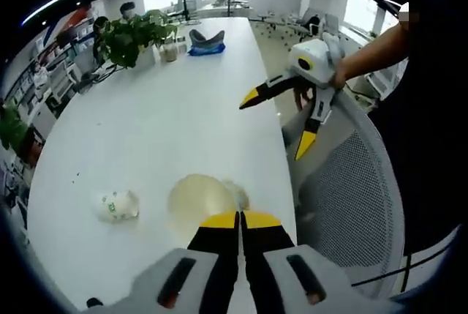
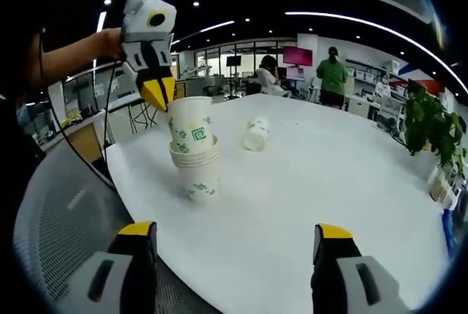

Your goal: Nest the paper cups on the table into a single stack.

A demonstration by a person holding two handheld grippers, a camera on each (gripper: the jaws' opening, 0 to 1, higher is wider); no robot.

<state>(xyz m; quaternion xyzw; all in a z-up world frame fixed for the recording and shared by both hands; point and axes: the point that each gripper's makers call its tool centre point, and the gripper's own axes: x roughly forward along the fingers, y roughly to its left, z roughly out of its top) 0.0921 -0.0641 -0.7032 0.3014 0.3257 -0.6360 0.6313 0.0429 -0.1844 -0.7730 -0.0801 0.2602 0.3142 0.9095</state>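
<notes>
Taking the stack (image 2: 194, 157) as landmark. In the right gripper view, the left gripper (image 2: 150, 36) sits at the stack's upper left, jaws pinched onto the rim of the top cup (image 2: 191, 125), which rides high and a bit crooked in the cups below, not seated. The stack stands near the rounded near end of the white surface (image 2: 314, 182), w/ a mesh chair back (image 2: 58, 211) to its left. Just right of the stack and farther back lies a loose cup (image 2: 255, 133) on its side, apart from it. Farther right & down, the right gripper (image 2: 234, 244) shows its own jaws spread wide, holding nothing, well short of the stack. In the left gripper view, the same loose cup (image 1: 117, 206) lies left of the stack's open mouth (image 1: 201, 197); the left gripper (image 1: 240, 220) has its yellow tips narrowed at that rim. The right gripper (image 1: 281, 120) hangs up and to the right over the surface edge, jaws open & empty; plant (image 1: 131, 36) far back. Step in hand, as I read it: seating the top cup. Next move prob calls for pressing it straight down, letting go, then going to the loose cup, which needs a grip by rim or wall and righting mouth-up before it can nest. Risk: a crooked push tips the stack.
</notes>
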